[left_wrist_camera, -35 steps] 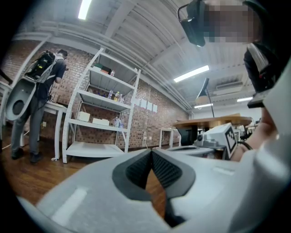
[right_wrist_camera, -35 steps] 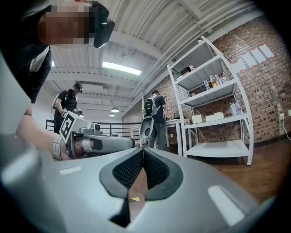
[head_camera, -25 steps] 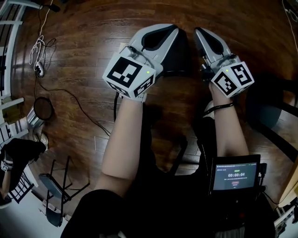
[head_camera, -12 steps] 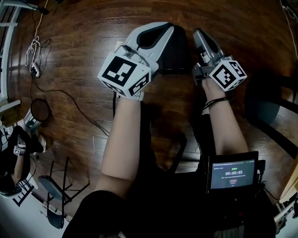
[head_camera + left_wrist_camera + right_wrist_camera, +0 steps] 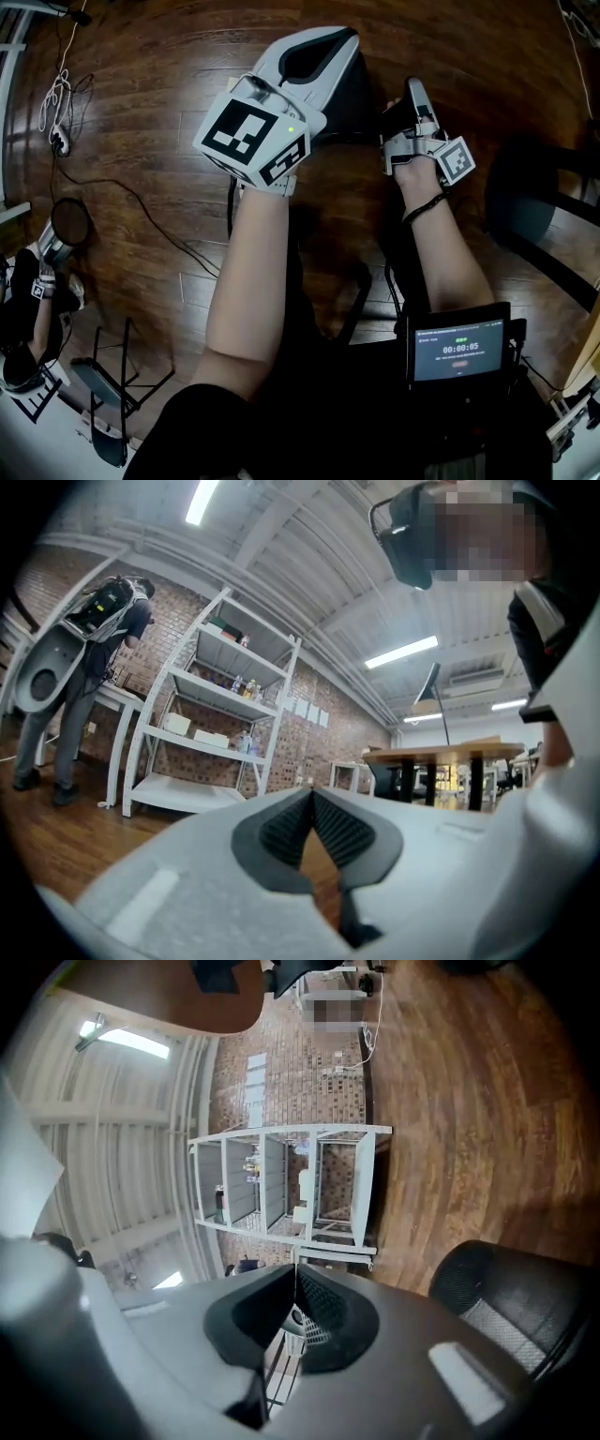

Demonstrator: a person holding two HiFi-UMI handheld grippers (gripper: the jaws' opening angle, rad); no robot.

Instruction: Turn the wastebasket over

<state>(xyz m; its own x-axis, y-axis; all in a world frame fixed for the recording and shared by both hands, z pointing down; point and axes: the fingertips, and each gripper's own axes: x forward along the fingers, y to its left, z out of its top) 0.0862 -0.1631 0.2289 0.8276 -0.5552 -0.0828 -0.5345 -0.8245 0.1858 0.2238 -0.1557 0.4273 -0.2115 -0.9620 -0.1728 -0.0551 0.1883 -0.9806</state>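
Beyond left hand-held gripper (image 5: 312,794), white shelving (image 5: 211,726)

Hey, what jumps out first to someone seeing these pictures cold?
The left gripper, with its bold black-and-white marker cube, looms large in the head view's upper middle; the right gripper is smaller beside it, both shut on nothing. Between them the dark wastebasket sits on the wooden floor.
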